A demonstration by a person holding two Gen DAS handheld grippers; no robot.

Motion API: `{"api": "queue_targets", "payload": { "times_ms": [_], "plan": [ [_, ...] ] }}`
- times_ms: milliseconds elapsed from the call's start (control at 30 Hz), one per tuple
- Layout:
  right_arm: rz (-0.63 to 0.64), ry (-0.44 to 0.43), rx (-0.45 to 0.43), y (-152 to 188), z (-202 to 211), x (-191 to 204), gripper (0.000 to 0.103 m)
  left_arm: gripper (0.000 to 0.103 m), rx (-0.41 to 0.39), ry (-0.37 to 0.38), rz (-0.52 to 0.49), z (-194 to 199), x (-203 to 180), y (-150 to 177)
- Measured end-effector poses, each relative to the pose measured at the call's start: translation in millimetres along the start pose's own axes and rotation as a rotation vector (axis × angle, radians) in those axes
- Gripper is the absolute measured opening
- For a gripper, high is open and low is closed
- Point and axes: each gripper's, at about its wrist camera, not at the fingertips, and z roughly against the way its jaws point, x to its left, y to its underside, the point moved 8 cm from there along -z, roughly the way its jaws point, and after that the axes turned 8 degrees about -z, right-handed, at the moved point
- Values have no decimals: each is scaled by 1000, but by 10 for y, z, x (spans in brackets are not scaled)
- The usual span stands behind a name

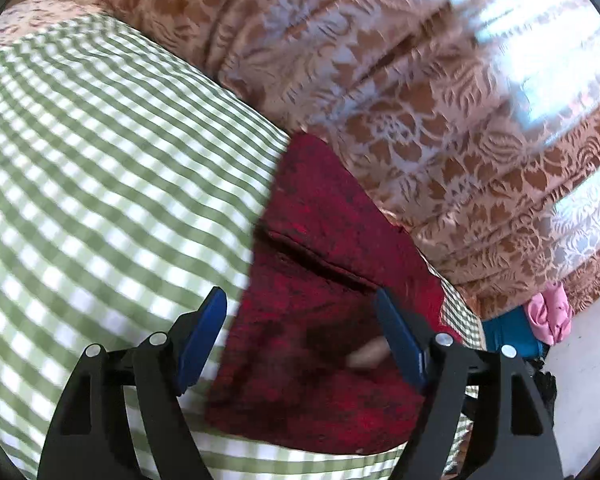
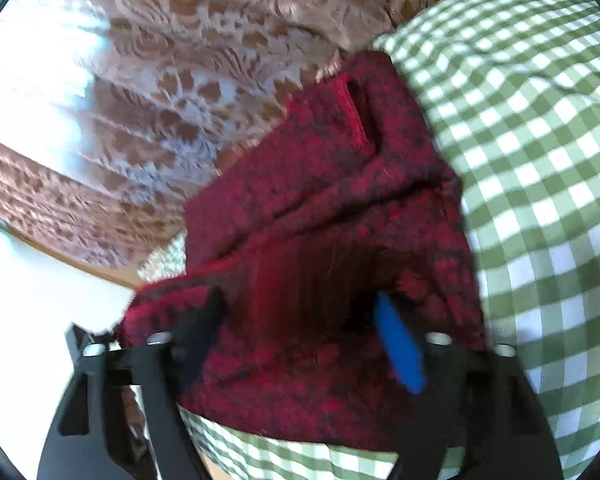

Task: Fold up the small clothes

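Nearest to me, my left gripper (image 1: 300,320) stood wide open, its blue pads well apart and pressing on nothing, with the red knitted garment (image 1: 320,264) lying below the gap. My right gripper (image 2: 300,332) was spread wide too; the red knit (image 2: 332,216) bulged up between its pads, though blur kept me from telling whether either pad touched it, and I judged that it gripped nothing.

The garment lay in a thick, doubled-over bundle on the green-checked bed cover (image 1: 100,160), close to the bed's edge on the curtain side. A slit with a bound edge, perhaps a pocket or buttonhole, showed on its upper layer. Beyond it hung the brown lace-patterned curtain (image 1: 420,100), brightly lit from behind, and past the bed's far corner I saw something pink (image 1: 550,312) resting on something blue (image 1: 508,332) near the floor.

By my reckoning one fold had just been laid and let go. The next move called for taking hold of a fresh edge with both grippers, catching both layers together, so the bundle could be halved again or smoothed flat without sliding off the bed's edge.
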Motion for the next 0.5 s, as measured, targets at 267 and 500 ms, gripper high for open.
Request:
{"api": "queue_targets", "payload": {
  "times_ms": [267,500],
  "plan": [
    [94,68,-51,97,303,-86,91,77,41,-68,-315,36,8,510],
    [331,285,-14,498,194,-421,80,37,118,14,-256,-226,116,654]
  ]
}}
